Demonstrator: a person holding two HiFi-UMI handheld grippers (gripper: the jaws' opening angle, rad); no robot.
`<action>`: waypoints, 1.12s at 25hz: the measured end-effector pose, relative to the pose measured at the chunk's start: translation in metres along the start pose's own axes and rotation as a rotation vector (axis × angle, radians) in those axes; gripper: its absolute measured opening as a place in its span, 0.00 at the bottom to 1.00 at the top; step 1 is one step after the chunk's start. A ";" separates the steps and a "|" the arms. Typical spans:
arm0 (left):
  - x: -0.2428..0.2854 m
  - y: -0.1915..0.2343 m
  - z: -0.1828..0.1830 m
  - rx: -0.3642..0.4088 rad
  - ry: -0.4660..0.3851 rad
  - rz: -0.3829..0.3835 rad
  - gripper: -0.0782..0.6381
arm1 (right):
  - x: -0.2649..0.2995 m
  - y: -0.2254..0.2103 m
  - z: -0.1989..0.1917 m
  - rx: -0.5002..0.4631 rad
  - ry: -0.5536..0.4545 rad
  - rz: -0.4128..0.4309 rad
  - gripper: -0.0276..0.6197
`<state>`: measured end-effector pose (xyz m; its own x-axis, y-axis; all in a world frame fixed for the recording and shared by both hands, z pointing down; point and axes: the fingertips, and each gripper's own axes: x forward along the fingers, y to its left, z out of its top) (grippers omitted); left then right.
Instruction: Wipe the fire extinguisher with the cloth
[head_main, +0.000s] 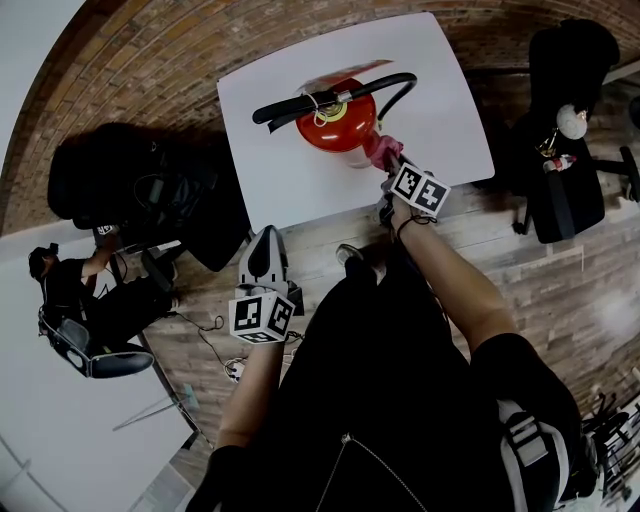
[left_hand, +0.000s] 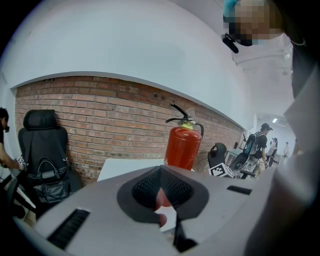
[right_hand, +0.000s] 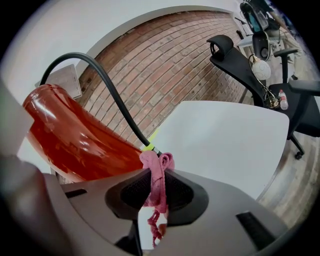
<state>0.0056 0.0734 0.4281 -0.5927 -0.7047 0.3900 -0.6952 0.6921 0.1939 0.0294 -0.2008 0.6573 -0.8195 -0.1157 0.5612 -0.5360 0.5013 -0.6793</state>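
Gripping the cloth: your right gripper (right_hand: 157, 189) has its jaws closed on a bunched pink cloth (right_hand: 155, 172). A fold stands proud of the tips, so fabric rather than plastic meets the metal.
Fire extinguisher: the fire extinguisher (head_main: 336, 122) stands upright near the middle of the white table (head_main: 445, 110), where you can reach round it from your side.
Contact point: the cloth sits at the cylinder's near right side, beside the tip of the black hose (right_hand: 102, 87). You cannot tell from these views whether it presses on the red wall or is just beside it.
Left gripper: your left gripper (head_main: 265, 255) hangs off the table's near edge, well apart from the extinguisher. Its jaws are brought together on nothing. It points toward the red body, probably on standby.
Stage: judging by the cloth's place, you are at or near the start of a stroke on the body.
Risk: nothing braces the cylinder, so a hard sideways push could shift or rock it, and the hose could snag the loose cloth end.
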 end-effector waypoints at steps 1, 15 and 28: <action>0.000 0.000 -0.001 0.000 0.001 0.002 0.15 | 0.002 -0.002 -0.002 0.003 0.002 -0.003 0.18; 0.003 0.007 -0.009 -0.006 0.017 0.021 0.15 | 0.027 -0.029 -0.024 0.033 -0.003 -0.043 0.18; 0.010 0.012 -0.015 0.008 0.024 0.047 0.15 | 0.057 -0.061 -0.046 0.024 -0.002 -0.073 0.18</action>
<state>-0.0028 0.0775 0.4473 -0.6149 -0.6678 0.4195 -0.6702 0.7228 0.1683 0.0248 -0.1987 0.7525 -0.7787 -0.1529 0.6085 -0.5988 0.4705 -0.6481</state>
